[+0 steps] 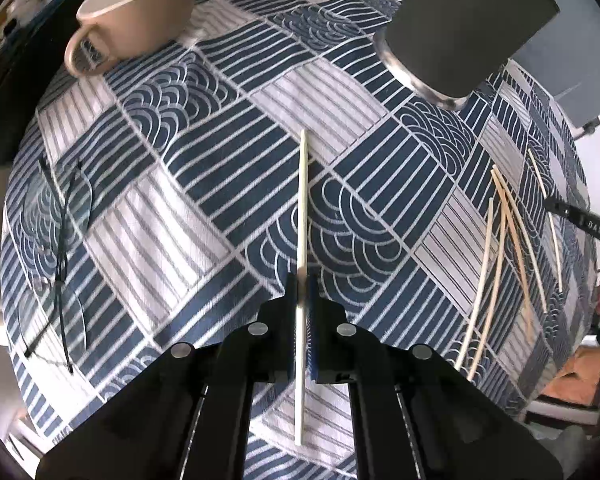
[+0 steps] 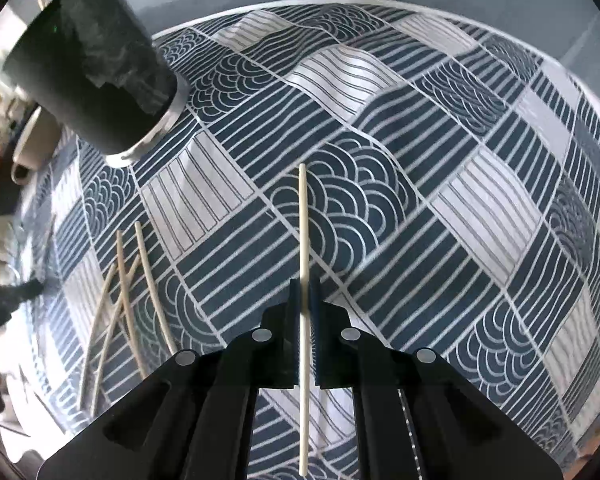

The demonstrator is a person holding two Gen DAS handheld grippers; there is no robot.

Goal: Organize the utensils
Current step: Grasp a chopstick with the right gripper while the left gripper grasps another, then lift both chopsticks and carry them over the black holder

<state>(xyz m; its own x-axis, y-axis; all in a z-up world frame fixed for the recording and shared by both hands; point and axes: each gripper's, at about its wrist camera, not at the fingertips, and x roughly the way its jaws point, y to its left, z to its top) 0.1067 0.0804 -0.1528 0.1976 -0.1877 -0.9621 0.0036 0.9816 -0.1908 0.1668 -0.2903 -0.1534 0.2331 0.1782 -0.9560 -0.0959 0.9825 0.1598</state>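
Each hand-held gripper is clamping one pale chopstick between closed jaws. The left hand-held gripper (image 1: 302,292) is holding its chopstick (image 1: 303,200) near the middle of the shaft, with one end projecting far over the patterned tablecloth (image 1: 204,184) and the other running back under the gripper body. The right hand-held gripper (image 2: 305,294) is holding a second chopstick (image 2: 303,224) the same way. Both sticks appear to be lifted off the tabletop.

The likely destination is the dark cylindrical holder (image 1: 466,28), which is standing far and to the right in the left wrist view and far and to the left (image 2: 94,64) in the right wrist view. At least one stick tip seems to be showing above its rim already. The loose chopsticks (image 1: 508,256) are lying in a crossed pile between the two grippers, and a beige mug (image 1: 140,12) is standing at the far left.

For a clean insertion:
- Keep the grip firm; a thin round shaft tends to pivot between flat pads.
- Tip each stick toward vertical before reaching the holder.
- Bring the lower end over the rim, not against the wall, since the holder could tip.
- Insert one stick at a time so the grippers are not crowding each other.
- Release only once the end is inside.
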